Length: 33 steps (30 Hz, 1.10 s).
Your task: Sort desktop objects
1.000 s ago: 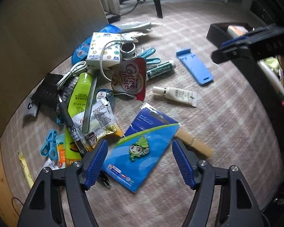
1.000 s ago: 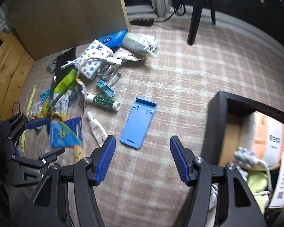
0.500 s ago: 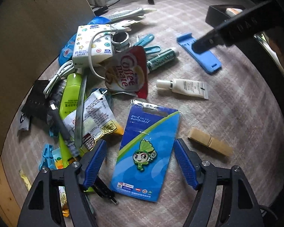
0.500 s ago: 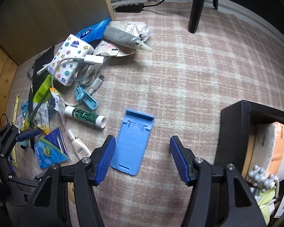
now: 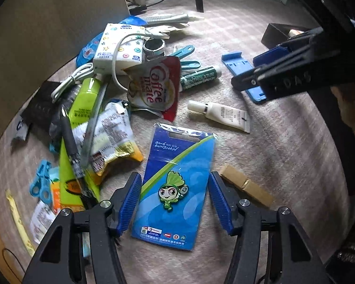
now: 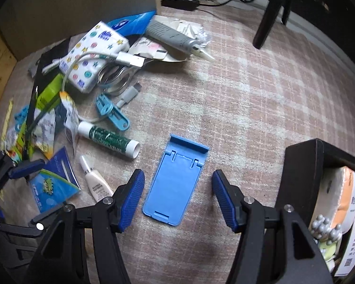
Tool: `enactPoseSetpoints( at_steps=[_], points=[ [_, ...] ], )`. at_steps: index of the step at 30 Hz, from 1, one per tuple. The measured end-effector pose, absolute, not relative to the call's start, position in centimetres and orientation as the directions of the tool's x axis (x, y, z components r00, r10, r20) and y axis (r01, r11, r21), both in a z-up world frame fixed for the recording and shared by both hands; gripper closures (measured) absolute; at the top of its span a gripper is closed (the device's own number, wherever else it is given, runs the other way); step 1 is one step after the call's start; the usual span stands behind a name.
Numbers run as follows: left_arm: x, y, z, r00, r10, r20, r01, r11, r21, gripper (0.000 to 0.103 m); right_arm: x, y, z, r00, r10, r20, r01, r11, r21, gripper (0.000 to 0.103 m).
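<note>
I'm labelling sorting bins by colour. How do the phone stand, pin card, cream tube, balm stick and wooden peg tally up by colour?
Blue: 2 (phone stand, pin card)
White: 1 (cream tube)
Green: 1 (balm stick)
Tan: 1 (wooden peg)
Total: 5

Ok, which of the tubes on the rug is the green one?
The green tube with white ends, lying beside the light blue clips. The small tube is cream; the long one is grey.
</note>
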State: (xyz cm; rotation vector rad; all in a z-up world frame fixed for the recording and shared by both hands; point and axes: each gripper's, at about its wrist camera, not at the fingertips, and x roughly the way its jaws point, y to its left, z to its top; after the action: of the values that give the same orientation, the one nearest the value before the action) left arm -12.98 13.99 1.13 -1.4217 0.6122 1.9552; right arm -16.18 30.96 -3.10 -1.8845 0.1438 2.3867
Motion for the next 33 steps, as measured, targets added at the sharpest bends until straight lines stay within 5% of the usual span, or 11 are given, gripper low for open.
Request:
enactPoseSetpoints(
  at_steps=[8,18,22,33],
  points=[
    [-11.9,13.9,1.3,-0.261,0.194,-0.946,-0.645,-0.764,0.022,0.048,-14.9,31.0,-2.9,-0.271,0.016,-0.963,-0.084,-0.996,0.007,0.057],
    [-11.7,12.0,1.4,-0.3,0.194,-0.934,-0.432,-0.9,-0.048,0.048,-15.1,32.1,-2.8,-0.264,-0.005,-0.964,-0.123,-0.992,0.039,0.053],
    [-11.3,11.4,1.4,-0.302,0.199,-0.932,-0.393,-0.917,-0.069,0.049,-15.4,31.4,-2.7,-0.275,0.026,-0.961,-0.093,-0.996,0.0,0.066],
    [-9.9,9.6,2.3,-0.324,0.179,-0.929,-0.355,-0.933,-0.056,0.049,-13.9,32.5,-2.1,-0.311,-0.031,-0.95,-0.13,-0.989,0.075,0.068]
  ],
)
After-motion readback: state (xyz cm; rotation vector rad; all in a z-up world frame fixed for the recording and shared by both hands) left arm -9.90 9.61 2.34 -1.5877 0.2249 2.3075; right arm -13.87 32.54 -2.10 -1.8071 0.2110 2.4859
